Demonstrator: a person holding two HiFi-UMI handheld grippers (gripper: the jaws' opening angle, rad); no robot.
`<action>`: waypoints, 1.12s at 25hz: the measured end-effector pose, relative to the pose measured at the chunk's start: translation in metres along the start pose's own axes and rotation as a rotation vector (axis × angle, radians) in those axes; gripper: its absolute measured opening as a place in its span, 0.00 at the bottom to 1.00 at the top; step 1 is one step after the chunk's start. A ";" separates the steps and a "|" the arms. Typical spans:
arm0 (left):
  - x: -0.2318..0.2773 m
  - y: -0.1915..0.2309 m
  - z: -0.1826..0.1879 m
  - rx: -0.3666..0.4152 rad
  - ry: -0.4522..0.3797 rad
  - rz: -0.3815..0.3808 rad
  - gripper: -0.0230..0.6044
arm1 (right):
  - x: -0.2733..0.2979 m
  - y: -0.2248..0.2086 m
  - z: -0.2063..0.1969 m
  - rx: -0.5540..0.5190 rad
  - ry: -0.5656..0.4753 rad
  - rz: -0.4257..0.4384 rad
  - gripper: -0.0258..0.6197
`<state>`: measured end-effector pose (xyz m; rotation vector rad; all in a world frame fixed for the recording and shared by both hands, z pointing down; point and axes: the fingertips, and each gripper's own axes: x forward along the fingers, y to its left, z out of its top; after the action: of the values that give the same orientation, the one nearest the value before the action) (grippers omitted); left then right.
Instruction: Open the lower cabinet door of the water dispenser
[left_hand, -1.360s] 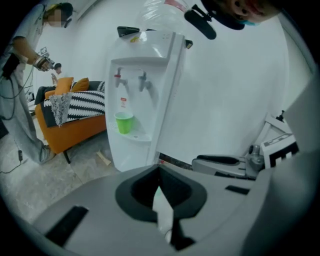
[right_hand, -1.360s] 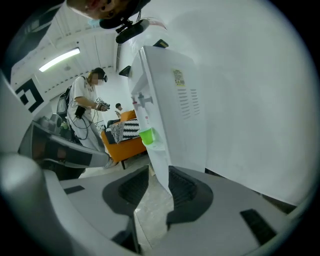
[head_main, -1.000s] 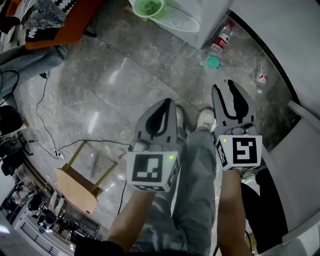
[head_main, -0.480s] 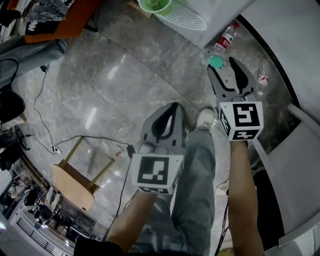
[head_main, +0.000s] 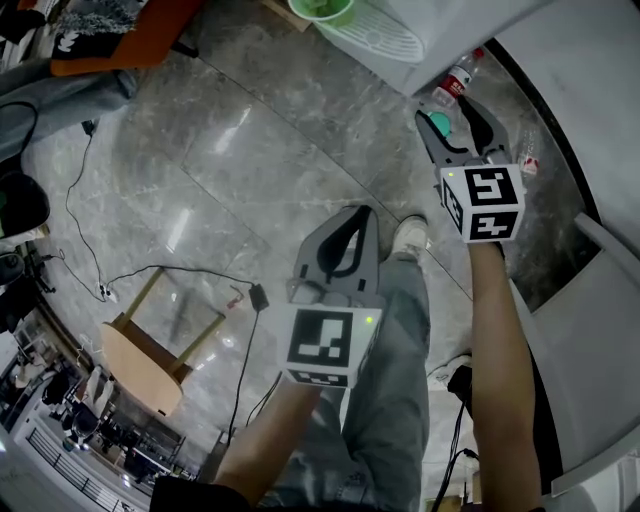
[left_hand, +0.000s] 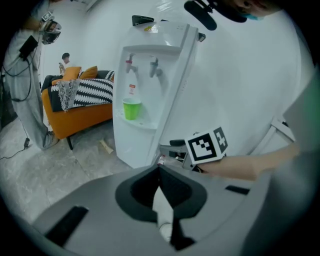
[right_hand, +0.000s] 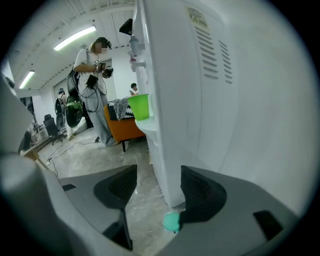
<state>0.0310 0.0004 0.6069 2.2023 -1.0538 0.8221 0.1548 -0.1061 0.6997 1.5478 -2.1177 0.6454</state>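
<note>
Marble floor (head_main: 250, 170) — plastic bottle (head_main: 452, 80), teal cap (right_hand: 171, 222), wooden stool (head_main: 140, 368)

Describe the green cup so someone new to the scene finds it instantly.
Find the tall white water dispenser. In its front recess, a bright green cup stands upright on the drip tray beneath the taps. It is the only green thing on the machine; the teal disc lies flat on the floor.

Water dispenser (head_main: 445, 22) partly beyond top edge

green cup (left_hand: 131, 108), orange sofa (left_hand: 80, 120), wooden stool (head_main: 140, 365), teal lid (right_hand: 171, 222) and plastic bottle (head_main: 455, 78) on grey floor (head_main: 250, 170)
</note>
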 end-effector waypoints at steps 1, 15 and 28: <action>0.000 0.000 0.000 0.000 0.000 -0.001 0.05 | 0.004 -0.003 0.001 0.026 -0.002 -0.001 0.45; -0.002 0.021 -0.010 -0.043 0.010 0.051 0.05 | 0.057 -0.016 -0.006 0.065 0.077 0.000 0.45; -0.010 0.027 -0.023 -0.059 0.026 0.052 0.05 | 0.064 -0.022 -0.008 0.011 0.109 -0.030 0.39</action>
<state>-0.0025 0.0070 0.6204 2.1177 -1.1133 0.8300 0.1583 -0.1553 0.7462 1.5125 -2.0101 0.7155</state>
